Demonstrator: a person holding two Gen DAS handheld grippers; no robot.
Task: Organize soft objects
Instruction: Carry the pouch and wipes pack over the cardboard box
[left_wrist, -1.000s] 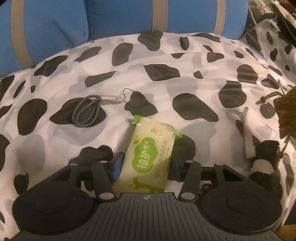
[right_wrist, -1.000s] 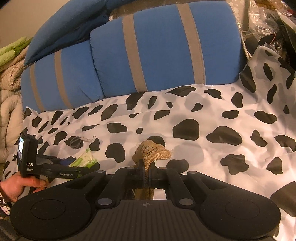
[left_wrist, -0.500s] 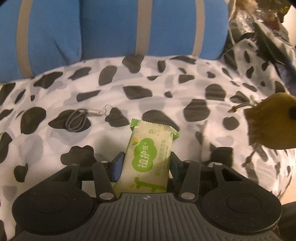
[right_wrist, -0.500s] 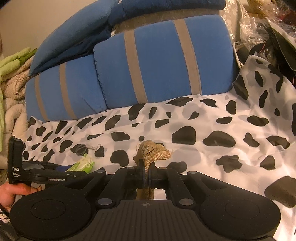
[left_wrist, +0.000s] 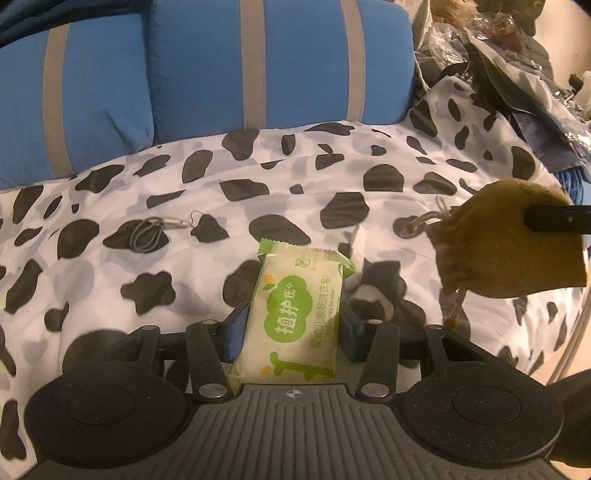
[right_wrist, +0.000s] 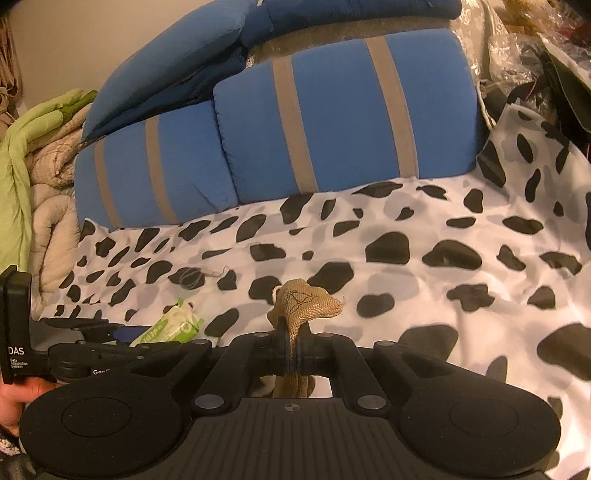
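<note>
My left gripper (left_wrist: 291, 328) is shut on a green and white soap packet (left_wrist: 295, 314) and holds it above the cow-print sheet (left_wrist: 258, 177). The packet also shows in the right wrist view (right_wrist: 170, 326). My right gripper (right_wrist: 293, 354) is shut on a tan burlap drawstring pouch (right_wrist: 304, 302), held off the sheet. The pouch hangs at the right of the left wrist view (left_wrist: 506, 243). A small black and white plush toy (left_wrist: 376, 295) lies on the sheet just right of the packet.
A coiled grey cord (left_wrist: 147, 234) with a metal clasp lies on the sheet to the left. Blue striped cushions (right_wrist: 332, 122) stand at the back. Folded blankets (right_wrist: 40, 155) are stacked at the left. Cluttered bags (left_wrist: 517, 55) sit at the back right.
My left gripper has closed on the soap packet and lifted it off the sheet. My right gripper has risen with the pouch, which now hangs nearer the left gripper.
</note>
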